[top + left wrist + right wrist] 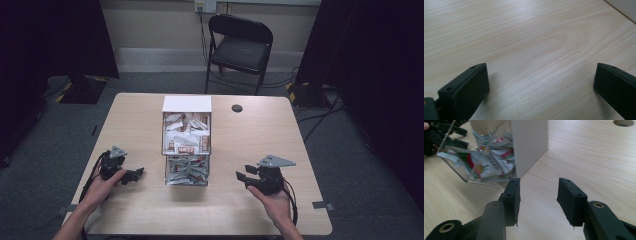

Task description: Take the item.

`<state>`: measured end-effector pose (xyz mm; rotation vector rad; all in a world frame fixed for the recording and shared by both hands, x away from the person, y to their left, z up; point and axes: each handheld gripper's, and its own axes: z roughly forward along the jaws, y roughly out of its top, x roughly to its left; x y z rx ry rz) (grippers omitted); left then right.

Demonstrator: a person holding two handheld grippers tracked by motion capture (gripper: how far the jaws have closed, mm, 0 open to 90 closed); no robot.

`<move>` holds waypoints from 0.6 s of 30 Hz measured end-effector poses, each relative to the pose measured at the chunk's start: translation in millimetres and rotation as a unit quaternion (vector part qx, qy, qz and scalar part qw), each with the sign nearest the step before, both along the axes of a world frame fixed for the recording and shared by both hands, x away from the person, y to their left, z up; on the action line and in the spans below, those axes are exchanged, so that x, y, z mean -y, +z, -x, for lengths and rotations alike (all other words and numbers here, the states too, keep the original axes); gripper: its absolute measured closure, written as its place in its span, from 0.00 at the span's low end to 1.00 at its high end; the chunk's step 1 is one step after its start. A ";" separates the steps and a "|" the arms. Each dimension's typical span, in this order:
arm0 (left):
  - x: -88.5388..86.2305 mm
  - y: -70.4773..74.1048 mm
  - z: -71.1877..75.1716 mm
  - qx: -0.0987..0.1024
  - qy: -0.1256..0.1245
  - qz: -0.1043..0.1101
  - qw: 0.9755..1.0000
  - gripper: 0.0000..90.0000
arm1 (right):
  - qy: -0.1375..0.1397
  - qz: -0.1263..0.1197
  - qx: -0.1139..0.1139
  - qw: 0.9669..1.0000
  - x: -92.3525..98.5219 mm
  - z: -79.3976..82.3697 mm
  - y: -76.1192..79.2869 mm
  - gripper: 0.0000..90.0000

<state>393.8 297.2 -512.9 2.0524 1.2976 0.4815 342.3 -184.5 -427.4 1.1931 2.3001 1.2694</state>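
Both grippers are matte black: the left gripper (pixel 131 176) and the right gripper (pixel 243 177) each carry a grey three-cornered plate, black cables trailing, screw holes dotting flat rectangular jaws.

The worktop (pixel 240 145) is pale wood with a fine, wavy grain. The clear dispenser box (pixel 186 145) has a white back panel, and the sachets (pixel 489 162) inside are silver-white with red and green print. Both the left gripper (pixel 131 176) and the right gripper (pixel 246 179) are matte black, each topped by a grey plate. The folding chair (pixel 239 47) is black, the floor grey.
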 end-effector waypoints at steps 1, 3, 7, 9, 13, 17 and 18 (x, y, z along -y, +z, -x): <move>0.0 0.0 0.0 0.000 0.000 0.000 1.000 0.00 | 0.000 0.000 0.000 1.000 0.0 0.0 0.0 0.59; 0.0 0.0 0.0 0.000 0.000 0.000 1.000 0.00 | 0.015 -0.004 0.002 1.000 -10.5 3.1 0.3 0.61; 0.0 0.0 0.0 0.000 0.000 0.000 1.000 0.00 | 0.031 -0.003 0.002 1.000 -18.1 5.0 1.5 0.61; 0.0 0.0 0.0 0.000 0.000 0.000 1.000 0.00 | 0.038 -0.004 0.003 0.999 -21.5 4.5 4.1 0.61; 0.0 0.0 0.0 0.000 0.000 0.000 1.000 0.00 | 0.062 -0.009 0.007 0.998 -37.1 5.5 10.6 0.64; 0.0 0.0 0.0 0.000 0.000 0.000 1.000 0.00 | 0.075 -0.020 0.009 0.997 -47.5 7.5 12.6 0.65; 0.0 0.0 0.0 0.000 0.000 0.000 1.000 0.00 | 0.085 -0.020 0.010 0.996 -54.1 7.6 13.4 0.65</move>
